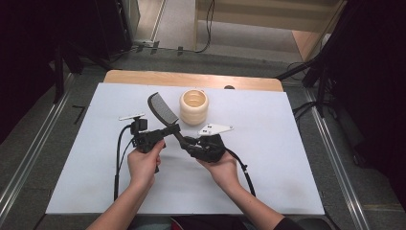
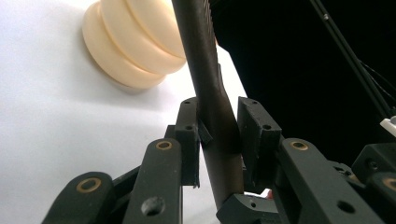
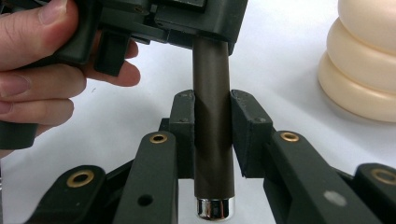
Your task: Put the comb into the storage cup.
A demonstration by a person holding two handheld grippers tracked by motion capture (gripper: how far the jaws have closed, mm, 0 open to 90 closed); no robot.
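Both grippers clamp one dark hairbrush (image 1: 165, 116) above the white table (image 1: 287, 163): left gripper (image 1: 168, 131) pinches the handle's upper part, right gripper (image 1: 187, 143) grips lower, near the chrome end cap (image 3: 214, 208). Just beyond the right gripper stands a cream ribbed cup (image 1: 194, 107), close beside the brush head, which rises past the left gripper

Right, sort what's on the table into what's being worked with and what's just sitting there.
In use:
- hairbrush, handle clamped by both grippers
- left gripper
- right gripper

Just sitting there:
- cream ribbed cup, standing beside the brush head, untouched
- white table sheet
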